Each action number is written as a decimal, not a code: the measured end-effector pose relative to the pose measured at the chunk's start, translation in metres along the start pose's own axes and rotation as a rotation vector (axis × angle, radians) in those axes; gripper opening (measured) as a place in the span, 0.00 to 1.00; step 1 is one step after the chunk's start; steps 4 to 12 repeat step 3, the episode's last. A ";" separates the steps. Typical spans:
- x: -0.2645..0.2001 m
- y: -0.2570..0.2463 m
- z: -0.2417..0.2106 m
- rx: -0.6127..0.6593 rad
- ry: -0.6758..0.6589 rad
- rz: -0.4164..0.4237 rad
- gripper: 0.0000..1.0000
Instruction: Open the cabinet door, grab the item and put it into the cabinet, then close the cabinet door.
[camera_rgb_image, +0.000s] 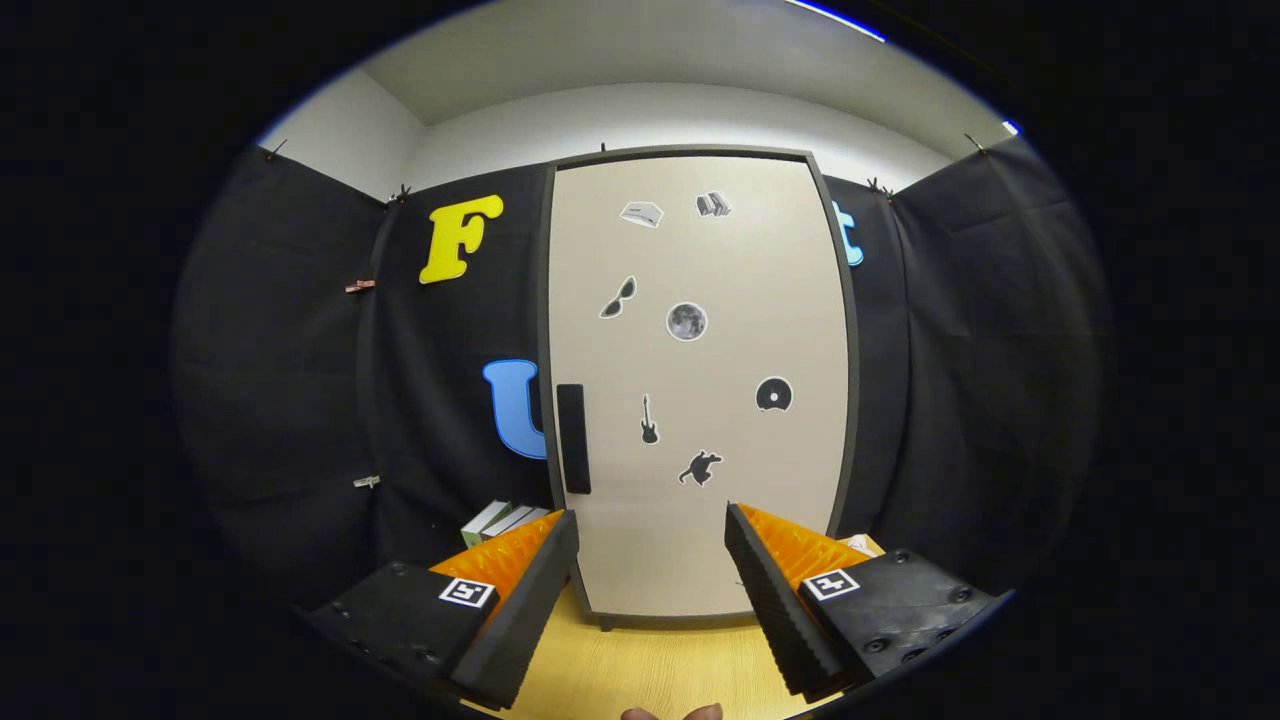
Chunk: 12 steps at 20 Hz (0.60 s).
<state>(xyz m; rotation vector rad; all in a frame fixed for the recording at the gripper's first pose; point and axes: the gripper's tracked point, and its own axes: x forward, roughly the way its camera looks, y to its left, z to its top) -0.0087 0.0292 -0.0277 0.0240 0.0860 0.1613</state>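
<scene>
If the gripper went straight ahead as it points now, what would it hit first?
Probably the shut cabinet door, low on its panel, right of the black handle. The gripper is open with nothing between its fingers; the depth is unclear.

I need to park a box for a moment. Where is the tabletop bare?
Bare wood table lies between the open gripper fingers, up to the shut cabinet door. Left of the cabinet it is crowded by stacked books; right, a pale item sits behind the finger.
</scene>
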 end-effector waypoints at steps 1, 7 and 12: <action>0.000 0.000 0.000 0.002 0.000 -0.001 0.96; 0.000 -0.002 -0.001 0.000 0.000 -0.004 0.96; 0.000 -0.002 -0.001 0.000 0.000 -0.004 0.96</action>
